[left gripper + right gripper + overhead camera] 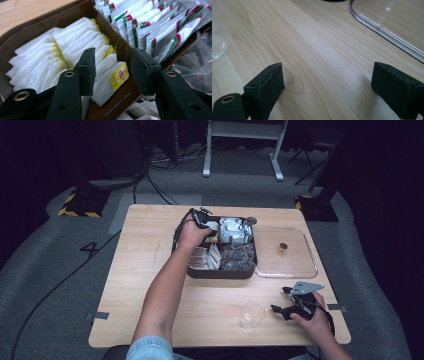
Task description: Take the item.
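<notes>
A light wooden tabletop point(150, 285) is seen in the high view, and a dark compartmented box point(220, 272) near its middle serves as the landmark. A clear tray lid point(310, 255) lies flat just to the right of the box, touching its side, with a small brown object point(283, 248) resting on it. A clear plastic cup point(251, 313) stands upright nearer the person than the box, to its lower right.

The left claw point(212, 231) is held over the box's rear left compartment. Only the left gripper view reveals the contents: white tea bags point(75, 45) packed on edge in rows, one bag with a yellow tag point(119, 75) lying between the spread jaws of the left claw point(113, 67), untouched by either; its long axis runs from the tag down toward the camera. Red-and-green striped sachets point(155, 27) are stacked in the neighbouring compartment.

The right claw point(280, 300) rests just right of the cup. In the right gripper view the right claw point(327, 86) is seen wide apart over bare wood, holding nothing, with the lid's rim at upper right.
</notes>
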`<move>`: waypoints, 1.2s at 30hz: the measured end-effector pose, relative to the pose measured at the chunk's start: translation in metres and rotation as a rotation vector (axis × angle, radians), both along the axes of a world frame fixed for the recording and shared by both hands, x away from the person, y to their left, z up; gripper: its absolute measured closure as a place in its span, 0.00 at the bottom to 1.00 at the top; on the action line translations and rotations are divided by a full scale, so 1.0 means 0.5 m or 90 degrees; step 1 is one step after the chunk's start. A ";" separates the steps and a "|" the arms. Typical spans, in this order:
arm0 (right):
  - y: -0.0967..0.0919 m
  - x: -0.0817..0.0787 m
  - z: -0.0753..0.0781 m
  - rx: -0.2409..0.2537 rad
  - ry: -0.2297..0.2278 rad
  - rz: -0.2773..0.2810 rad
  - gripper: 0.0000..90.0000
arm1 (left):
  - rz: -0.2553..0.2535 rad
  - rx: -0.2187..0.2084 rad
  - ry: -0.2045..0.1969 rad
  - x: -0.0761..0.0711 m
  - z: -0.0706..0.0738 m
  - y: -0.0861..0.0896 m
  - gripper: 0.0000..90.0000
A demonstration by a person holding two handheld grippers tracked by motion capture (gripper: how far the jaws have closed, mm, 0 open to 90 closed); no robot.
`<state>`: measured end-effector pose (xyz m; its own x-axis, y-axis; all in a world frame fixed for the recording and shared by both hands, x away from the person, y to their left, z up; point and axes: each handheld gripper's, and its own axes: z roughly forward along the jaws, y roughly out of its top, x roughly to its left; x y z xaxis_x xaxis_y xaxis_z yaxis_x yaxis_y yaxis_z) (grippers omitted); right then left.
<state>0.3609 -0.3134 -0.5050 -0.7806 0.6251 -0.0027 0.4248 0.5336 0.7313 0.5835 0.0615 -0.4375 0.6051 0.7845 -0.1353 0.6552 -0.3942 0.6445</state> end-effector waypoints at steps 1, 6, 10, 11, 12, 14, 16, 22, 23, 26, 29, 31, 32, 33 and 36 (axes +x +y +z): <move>0.000 0.000 0.000 0.000 0.000 0.000 0.12 | -0.001 0.002 0.003 0.000 -0.002 -0.001 0.63; 0.000 0.000 0.000 0.000 0.000 0.001 0.13 | -0.006 0.025 0.015 0.001 -0.012 -0.011 0.66; 0.000 0.000 0.000 0.000 0.000 0.001 0.13 | -0.005 0.029 0.023 0.002 -0.018 -0.016 0.67; 0.000 0.000 0.000 0.000 0.000 0.001 0.13 | -0.005 0.033 0.024 0.002 -0.019 -0.017 0.67; 0.000 0.000 0.000 0.000 0.000 0.001 0.13 | -0.004 0.037 0.026 0.002 -0.020 -0.018 0.67; 0.000 0.000 0.000 0.000 0.000 0.001 0.13 | -0.003 0.041 0.029 0.002 -0.021 -0.021 0.69; 0.000 0.000 0.000 0.000 0.000 0.001 0.13 | -0.004 0.048 0.032 0.002 -0.022 -0.023 0.71; 0.000 0.000 0.000 0.000 0.000 0.001 0.13 | -0.005 0.070 0.046 0.001 -0.024 -0.026 0.79; 0.000 0.000 0.000 0.000 0.000 0.001 0.13 | -0.006 0.073 0.046 0.001 -0.023 -0.026 0.81; 0.000 0.000 0.000 0.000 0.000 0.001 0.13 | -0.011 0.092 0.054 -0.001 -0.020 -0.024 0.90; 0.000 0.000 0.000 0.000 0.000 0.001 0.13 | -0.019 0.097 0.055 -0.002 -0.020 -0.024 0.98; 0.000 0.000 0.000 0.000 0.000 0.001 0.13 | -0.025 0.099 0.051 -0.002 -0.019 -0.024 1.00; 0.000 0.000 0.000 0.000 0.000 0.001 0.13 | -0.026 0.097 0.049 -0.002 -0.019 -0.024 1.00; 0.000 0.000 0.000 0.000 0.000 0.001 0.13 | -0.027 0.097 0.050 -0.003 -0.019 -0.025 1.00; 0.000 0.000 0.000 0.000 0.000 0.001 0.13 | -0.031 0.093 0.049 -0.004 -0.016 -0.026 1.00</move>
